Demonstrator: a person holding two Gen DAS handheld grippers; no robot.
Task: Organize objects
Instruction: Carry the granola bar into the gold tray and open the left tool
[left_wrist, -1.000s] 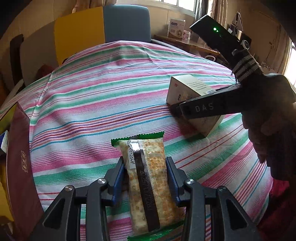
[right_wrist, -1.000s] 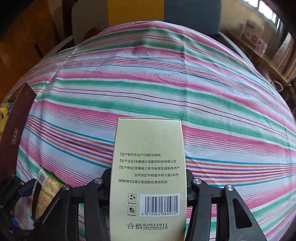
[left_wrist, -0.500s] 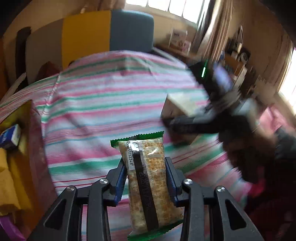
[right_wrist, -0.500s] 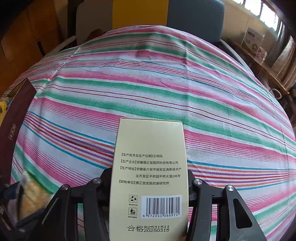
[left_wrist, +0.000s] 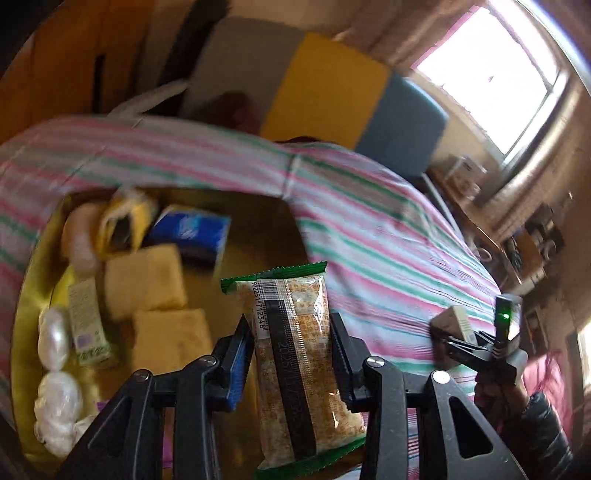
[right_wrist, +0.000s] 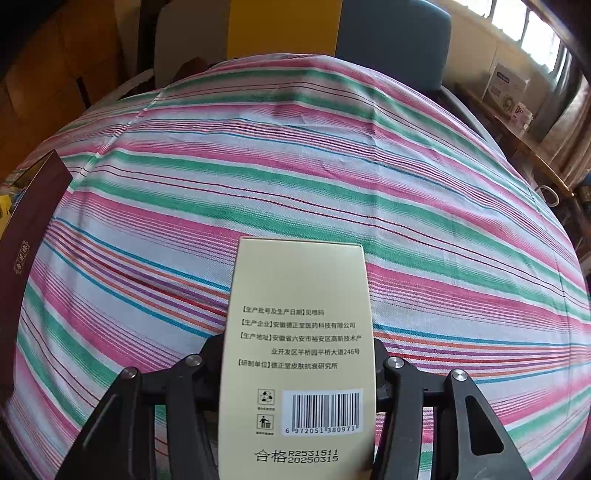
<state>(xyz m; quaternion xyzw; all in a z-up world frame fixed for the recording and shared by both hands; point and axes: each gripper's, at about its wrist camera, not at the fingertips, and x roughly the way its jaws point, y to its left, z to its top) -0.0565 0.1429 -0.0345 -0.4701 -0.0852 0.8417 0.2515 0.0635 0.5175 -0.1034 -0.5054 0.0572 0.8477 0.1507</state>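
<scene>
Our left gripper (left_wrist: 291, 354) clamped on the snack pack (left_wrist: 295, 365) above the tray (left_wrist: 26, 314), our right gripper (right_wrist: 299, 369) clamped on the box (right_wrist: 299, 332) over the striped cloth (right_wrist: 295, 177)

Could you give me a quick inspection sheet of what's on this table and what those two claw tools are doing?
Surface: striped cloth over the table.
Job's things: snack pack in the left gripper; cream box in the right gripper.
Clutter: open gold tray holding a blue pack, two yellow blocks, white bundles, all blurred.
Grippers: both jaws clamp their items.
Cables: nothing seen.
Surroundings: chair back, window, side shelf.
</scene>
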